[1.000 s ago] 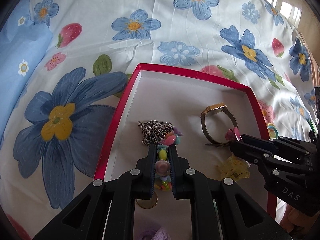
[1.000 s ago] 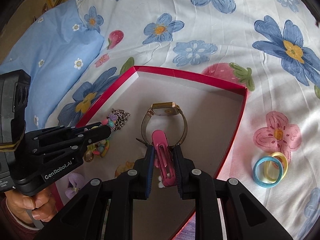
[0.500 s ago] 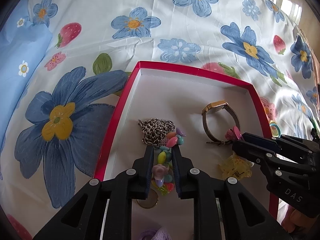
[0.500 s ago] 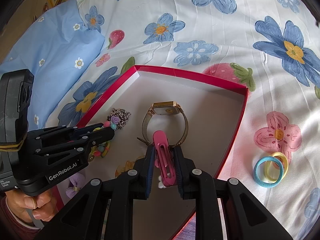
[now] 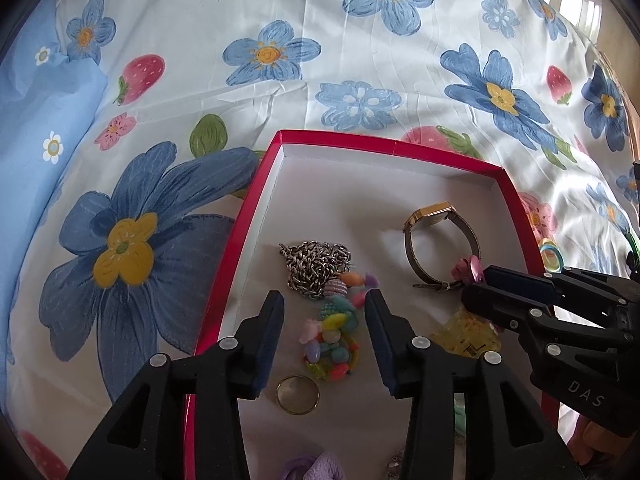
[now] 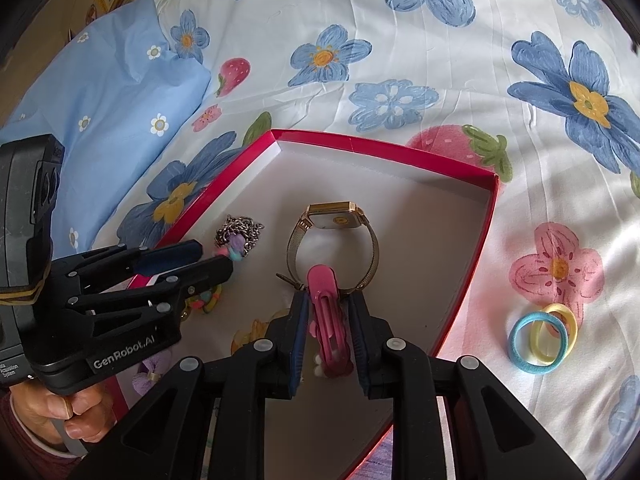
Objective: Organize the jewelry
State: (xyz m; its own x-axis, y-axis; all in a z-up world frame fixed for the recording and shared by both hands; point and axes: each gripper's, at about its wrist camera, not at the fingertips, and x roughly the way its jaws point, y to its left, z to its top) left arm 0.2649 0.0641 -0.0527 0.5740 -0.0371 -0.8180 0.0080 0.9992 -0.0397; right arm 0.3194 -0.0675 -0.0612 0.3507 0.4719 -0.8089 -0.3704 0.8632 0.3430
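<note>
Since a second earlier, your left tongs [image 5: 324, 312] had spread wide and let go of the bead bracelet [image 5: 332, 340], which then lay loose on the white floor of the red box [image 5: 236, 240], between the two parted fingers and touching neither. Your right tongs [image 6: 326, 340] had eased a little but the pink hair clip [image 6: 328, 320] was between the blue pads; whether they gripped it firmly or only bracketed it could not be told. That clip's tip reached the lower strap of the gold watch [image 6: 336, 220], which lay on its side in the middle of the box. Just ahead of the bracelet sat the silver chain [image 5: 316, 268] in a heap, touching the top beads, and just below it lay a gold ring [image 5: 297, 394]. A yellow translucent piece [image 5: 466, 336] rested beside your right tongs' tip, partly hidden by it. A purple bow [image 6: 150, 372] showed at the near edge of the box. Outside the box, on the flowered bedsheet [image 6: 400, 60], a blue hair tie [image 6: 538, 342] and a yellow hair tie [image 6: 560, 326] lay overlapped, well apart from both tongs. A blue pillow [image 6: 100, 80] lay at the far left.
</note>
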